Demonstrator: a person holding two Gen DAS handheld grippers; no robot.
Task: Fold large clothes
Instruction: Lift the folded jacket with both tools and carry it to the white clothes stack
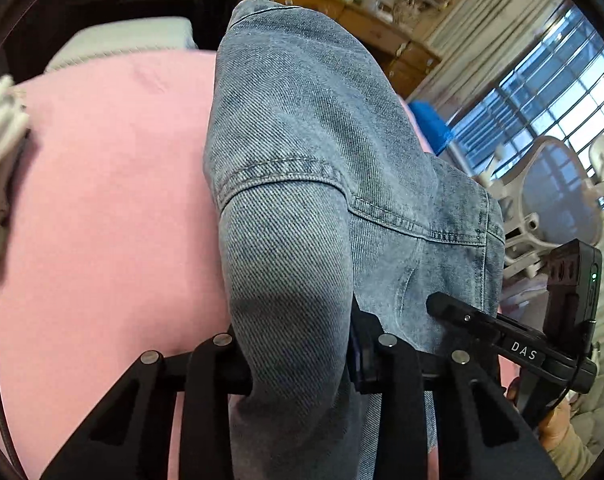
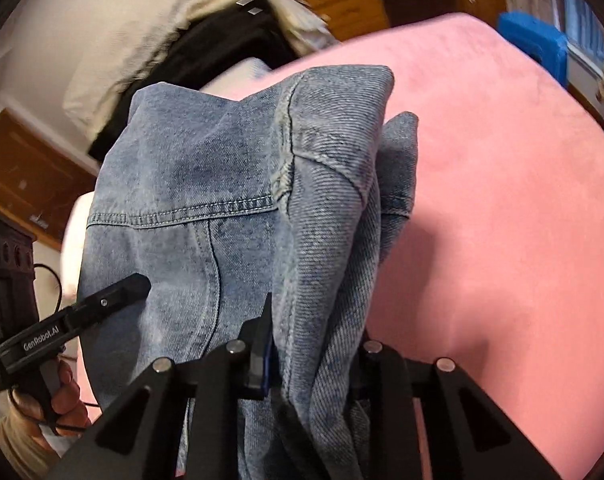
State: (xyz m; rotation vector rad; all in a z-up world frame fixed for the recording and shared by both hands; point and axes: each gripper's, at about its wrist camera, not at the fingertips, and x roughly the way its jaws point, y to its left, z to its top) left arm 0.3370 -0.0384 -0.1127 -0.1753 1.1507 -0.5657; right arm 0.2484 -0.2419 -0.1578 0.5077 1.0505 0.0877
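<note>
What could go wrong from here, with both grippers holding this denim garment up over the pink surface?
1. The left gripper and right gripper each pinch a thick bunch of the denim garment; a layer could slip out.
2. It hangs bunched, so it may crease when laid on the pink surface.

Both views are evenly lit and fairly bright. Daylight enters through the window, which glares white in places. The denim is sharp; the background shelves smear with motion blur. Fisheye bending curves everything near the dark round edges.
</note>
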